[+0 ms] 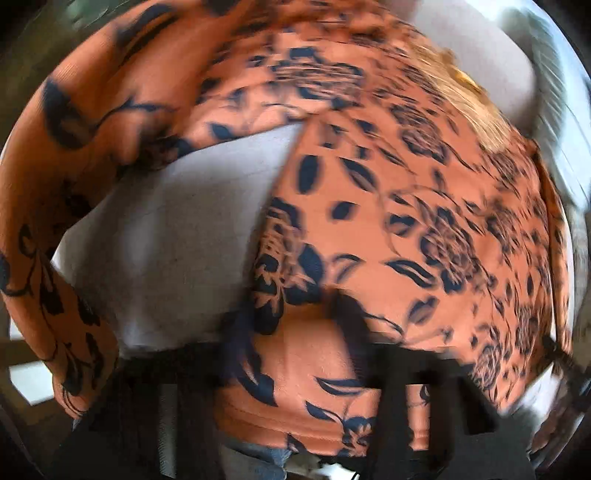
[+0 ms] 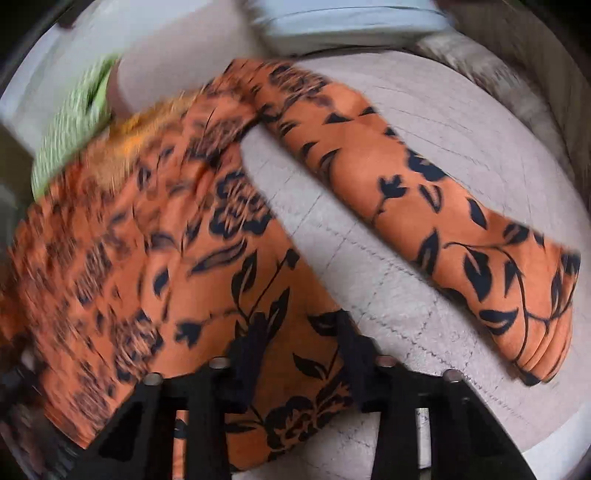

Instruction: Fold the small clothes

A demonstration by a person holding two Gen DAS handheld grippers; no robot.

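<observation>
We see an orange top with a dark floral print spread flat on a pale grey quilted surface, likely a bed or padded table, can't tell which.

Left wrist view: one long sleeve curves off to the left edge, bare quilt between it and the body panel. The left hand-held gripper points steeply down at the hem. The view is blurred, but its dark fingers look narrow, and we judge them pinched on the hem fabric bunched between them.

Right wrist view: body panel on the left, the other sleeve running out diagonally to the right, with a wedge of quilt between the two. A green patterned cloth lies beyond the collar, and a light blue folded item sits at the far edge. The right hand-held gripper sits over the hem corner. Its fingers appear set apart in the blur with cloth between them, so we can't read contact from the picture, though we take the jaws as closed down on the thin fabric.

Handling: we judge the fabric thin, light, floppy and a bit slick. It will drape and slide, not hold shape. Best holds are seams, i.e. both hem corners, shoulder seams and cuffs. Lift low and keep it taut so the layers don't bunch.
</observation>
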